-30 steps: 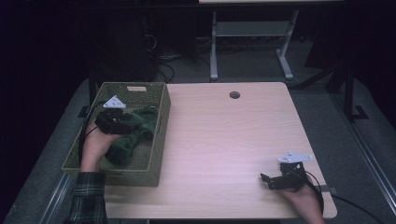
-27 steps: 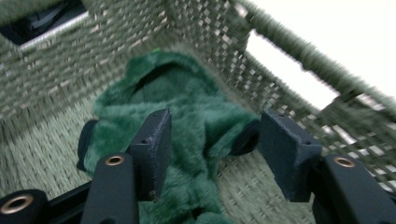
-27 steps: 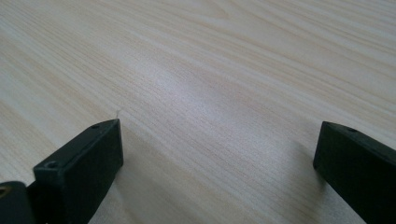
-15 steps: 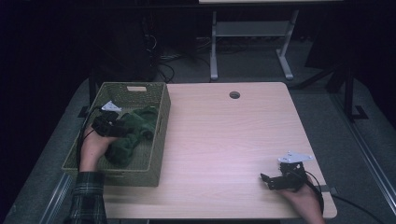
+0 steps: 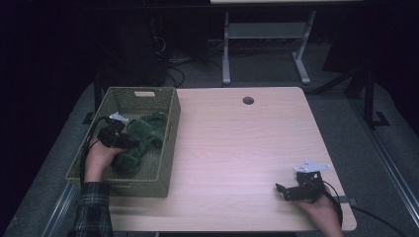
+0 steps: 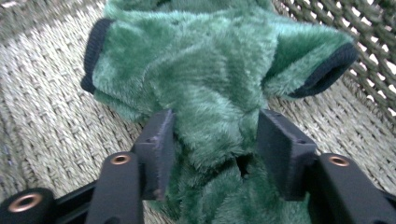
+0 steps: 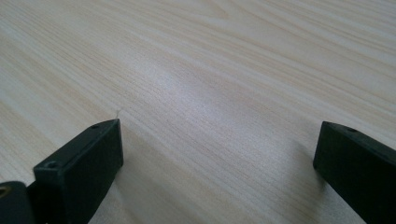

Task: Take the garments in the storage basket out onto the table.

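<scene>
At the left edge of the tabletop [image 5: 237, 148] stands a woven basket [image 5: 170, 143] with a green fleece garment [image 5: 143, 140] lying inside it. The left claw [image 6: 212, 140] is down in the basket; its jaws have just been closing and now press a fold of the green fleece from both sides. Near the tabletop's right front corner, well apart, the right claw [image 5: 284, 190] rests with jaws wide, nothing between them.

Dim, dark-edged high view; gripper views bright, softly blurred up close
</scene>
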`<state>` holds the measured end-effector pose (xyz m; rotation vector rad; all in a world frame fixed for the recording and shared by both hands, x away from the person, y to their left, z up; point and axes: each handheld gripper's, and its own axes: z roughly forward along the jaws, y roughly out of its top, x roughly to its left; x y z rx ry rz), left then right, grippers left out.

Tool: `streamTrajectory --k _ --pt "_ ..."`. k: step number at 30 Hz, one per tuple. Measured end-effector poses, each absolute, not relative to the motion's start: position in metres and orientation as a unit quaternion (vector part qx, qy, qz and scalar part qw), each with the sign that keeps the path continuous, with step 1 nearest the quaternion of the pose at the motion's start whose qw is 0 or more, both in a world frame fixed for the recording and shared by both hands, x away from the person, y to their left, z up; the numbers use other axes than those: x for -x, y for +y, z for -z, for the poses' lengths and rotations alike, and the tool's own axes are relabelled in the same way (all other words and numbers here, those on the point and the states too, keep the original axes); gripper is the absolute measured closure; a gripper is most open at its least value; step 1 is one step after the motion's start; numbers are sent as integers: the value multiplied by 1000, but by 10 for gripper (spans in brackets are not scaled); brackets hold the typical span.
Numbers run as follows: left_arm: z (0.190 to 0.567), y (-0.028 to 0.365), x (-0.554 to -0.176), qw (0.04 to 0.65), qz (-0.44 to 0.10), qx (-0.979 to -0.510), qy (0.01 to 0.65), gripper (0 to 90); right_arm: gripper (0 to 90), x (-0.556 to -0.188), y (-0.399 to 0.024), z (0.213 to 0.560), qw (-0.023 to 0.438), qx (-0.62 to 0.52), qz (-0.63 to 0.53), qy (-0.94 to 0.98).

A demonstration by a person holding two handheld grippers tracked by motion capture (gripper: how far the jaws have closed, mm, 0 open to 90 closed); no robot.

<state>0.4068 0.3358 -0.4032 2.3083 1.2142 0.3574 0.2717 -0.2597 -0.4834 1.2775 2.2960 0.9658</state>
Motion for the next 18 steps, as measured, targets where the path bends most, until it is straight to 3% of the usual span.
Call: streamTrajectory --k 10,18 --pt "403 335 -406 251 -105 -843 464 815 13 -272 -260 483 170 -450 -340 808" --pt "392 334 -403 274 -95 -836 466 851 13 -272 -260 483 170 -450 -340 808"
